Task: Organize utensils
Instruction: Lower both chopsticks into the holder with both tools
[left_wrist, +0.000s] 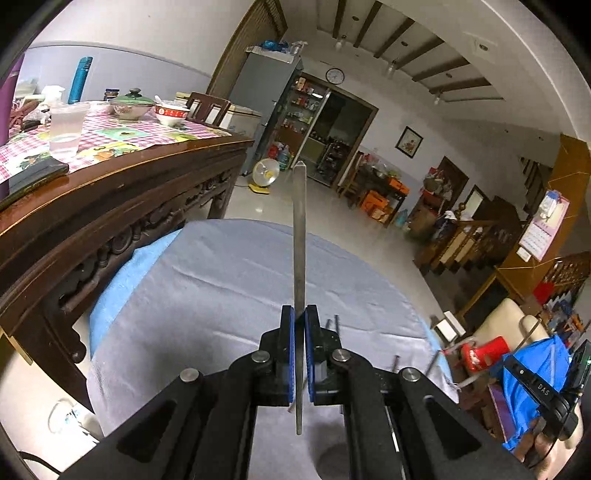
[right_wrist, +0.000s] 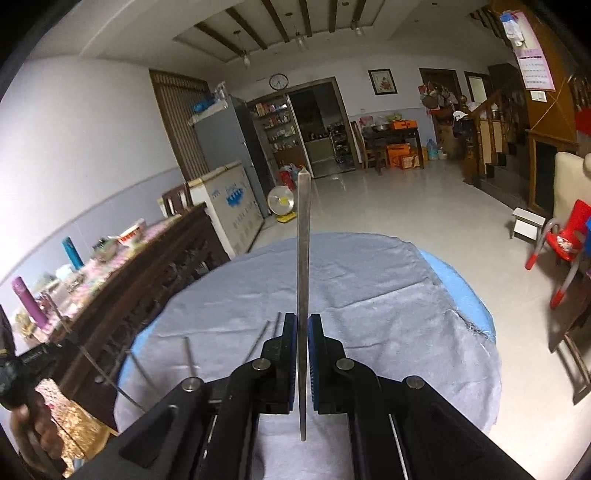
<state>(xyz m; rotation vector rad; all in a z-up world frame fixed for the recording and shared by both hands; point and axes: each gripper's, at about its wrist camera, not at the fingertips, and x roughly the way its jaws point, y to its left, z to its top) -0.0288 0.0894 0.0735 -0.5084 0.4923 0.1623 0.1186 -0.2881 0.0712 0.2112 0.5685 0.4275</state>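
Note:
My left gripper (left_wrist: 299, 314) is shut on a long flat metal utensil handle (left_wrist: 299, 236) that points forward and up, held above a round table with a grey cloth (left_wrist: 221, 280). My right gripper (right_wrist: 303, 321) is shut on a similar flat metal utensil handle (right_wrist: 303, 251) above the same grey cloth (right_wrist: 369, 306). Thin metal rods of a rack (right_wrist: 190, 356) rise left of the right gripper; similar rods (left_wrist: 336, 323) show right of the left gripper. The working ends of both utensils are hidden.
A dark carved wooden sideboard (left_wrist: 110, 206) stands at the left with a checked cloth, a plastic cup (left_wrist: 66, 127), bowls (left_wrist: 170, 112) and a blue flask. A red chair (right_wrist: 565, 236) and white stool (right_wrist: 526, 221) stand on the right floor. A small fan (right_wrist: 282, 205) stands beyond.

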